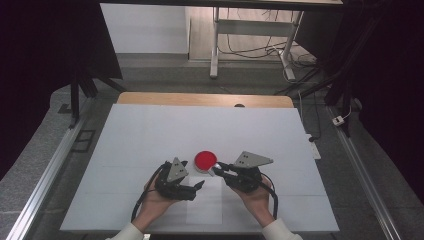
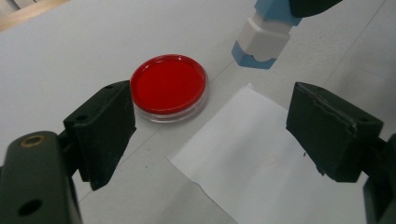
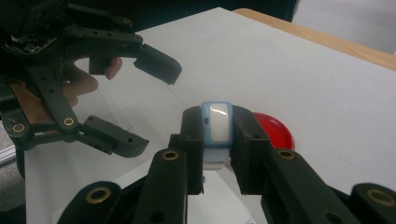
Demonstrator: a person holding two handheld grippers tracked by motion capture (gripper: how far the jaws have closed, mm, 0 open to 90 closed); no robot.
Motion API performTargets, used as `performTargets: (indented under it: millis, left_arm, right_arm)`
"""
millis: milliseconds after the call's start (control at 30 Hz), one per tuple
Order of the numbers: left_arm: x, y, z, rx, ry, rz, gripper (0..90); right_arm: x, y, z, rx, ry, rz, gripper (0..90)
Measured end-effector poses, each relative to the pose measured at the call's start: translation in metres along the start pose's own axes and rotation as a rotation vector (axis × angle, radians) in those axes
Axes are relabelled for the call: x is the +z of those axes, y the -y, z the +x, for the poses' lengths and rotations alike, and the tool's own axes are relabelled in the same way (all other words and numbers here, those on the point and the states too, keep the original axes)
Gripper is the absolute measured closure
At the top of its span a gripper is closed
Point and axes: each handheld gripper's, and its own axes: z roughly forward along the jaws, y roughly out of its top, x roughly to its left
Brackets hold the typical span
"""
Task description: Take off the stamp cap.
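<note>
Right gripper was clamped on a blue-and-white block, held just above the table beside the red dish. Left gripper hung open over the paper sheet. Risk: a loose grip could drop the block onto the dish; the left jaws crowded the approach

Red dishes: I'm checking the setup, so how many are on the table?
1. The red dish sits on the white table just beyond the sheet of paper, between the left tool and the right tool. None seems hidden.
</note>
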Motion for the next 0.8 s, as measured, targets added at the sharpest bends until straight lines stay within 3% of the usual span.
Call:
performTargets:
  millis: [800]
  left_arm:
    - [0.013,-0.009,-0.008,0.013,-0.002,0.003,16.6]
  right_arm:
    - [0.0,0.0,0.002,0.014,0.007,-0.011,75.3]
